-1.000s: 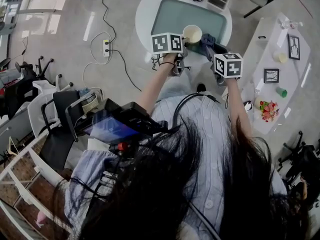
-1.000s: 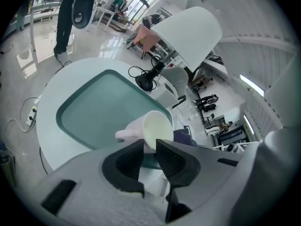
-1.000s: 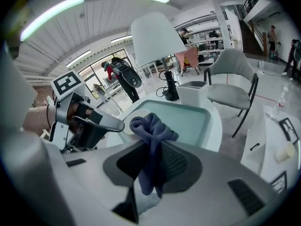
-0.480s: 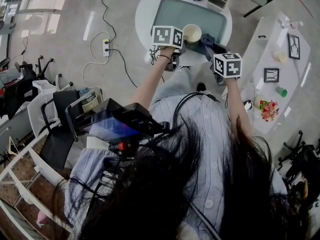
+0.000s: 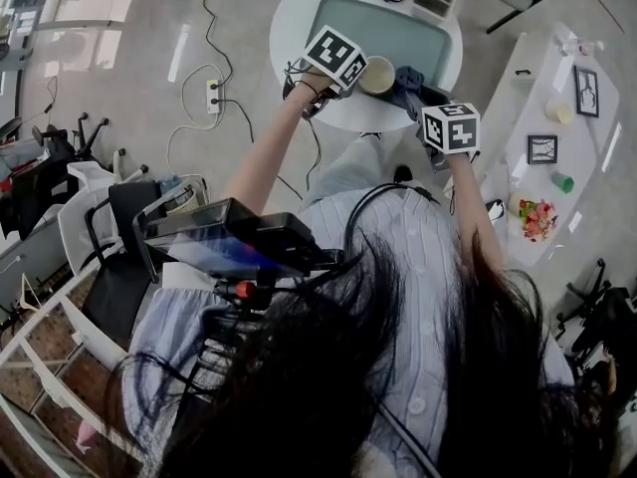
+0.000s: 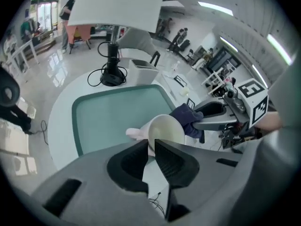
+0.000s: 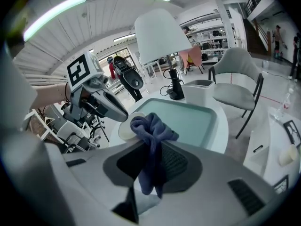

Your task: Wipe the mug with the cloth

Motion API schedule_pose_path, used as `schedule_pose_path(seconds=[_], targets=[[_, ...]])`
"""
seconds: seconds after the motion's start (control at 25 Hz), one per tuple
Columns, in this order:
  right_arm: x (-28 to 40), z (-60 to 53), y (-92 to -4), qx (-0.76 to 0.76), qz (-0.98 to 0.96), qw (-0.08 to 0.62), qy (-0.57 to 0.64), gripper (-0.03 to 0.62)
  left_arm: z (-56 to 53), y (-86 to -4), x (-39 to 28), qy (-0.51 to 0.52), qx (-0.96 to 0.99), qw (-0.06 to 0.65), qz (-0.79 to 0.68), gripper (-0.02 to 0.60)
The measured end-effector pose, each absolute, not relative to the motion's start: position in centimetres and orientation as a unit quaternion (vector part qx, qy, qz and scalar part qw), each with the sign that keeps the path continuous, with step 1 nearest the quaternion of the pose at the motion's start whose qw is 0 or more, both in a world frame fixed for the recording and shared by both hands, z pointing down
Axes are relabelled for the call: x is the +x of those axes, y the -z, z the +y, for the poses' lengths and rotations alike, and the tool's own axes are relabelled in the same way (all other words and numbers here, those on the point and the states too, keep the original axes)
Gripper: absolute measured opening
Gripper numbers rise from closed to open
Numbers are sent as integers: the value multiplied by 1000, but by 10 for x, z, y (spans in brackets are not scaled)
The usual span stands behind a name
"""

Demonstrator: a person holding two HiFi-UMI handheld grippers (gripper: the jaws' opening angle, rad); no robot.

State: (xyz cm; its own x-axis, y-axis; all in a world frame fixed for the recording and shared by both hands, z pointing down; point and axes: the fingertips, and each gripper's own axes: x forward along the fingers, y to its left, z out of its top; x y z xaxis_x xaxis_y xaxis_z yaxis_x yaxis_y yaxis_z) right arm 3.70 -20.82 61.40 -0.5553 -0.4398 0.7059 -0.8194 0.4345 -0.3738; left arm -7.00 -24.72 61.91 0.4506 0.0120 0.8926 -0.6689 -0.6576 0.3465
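Upper centre of the head view: left gripper (image 5: 350, 71) clamped on the rim of the tilted cream mug (image 5: 378, 75), over the round white table (image 5: 287, 18); at its right, right gripper (image 5: 430, 103) pinching the blue cloth (image 5: 406, 82), which touches the mug.

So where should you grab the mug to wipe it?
Pinch the thin rim wall near the handle, coming from the side away from the cloth. The mug is tipped, mouth open to view, so its rim slides between the jaws, as the left gripper holds it now. That leaves the far side free for the cloth held by the right gripper.
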Motion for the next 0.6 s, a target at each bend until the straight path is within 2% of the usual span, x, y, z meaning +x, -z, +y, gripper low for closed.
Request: schedule_pose_path(seconds=[0.2,0.6], targets=[[35,-209,-612,391,-805,265,-359,106,-258,-616,-65,-520,783,282,-191,55],[35,-210,-613,388,-805,267,-361,106,-261,-606,-66,-450,792,292,-292,57]])
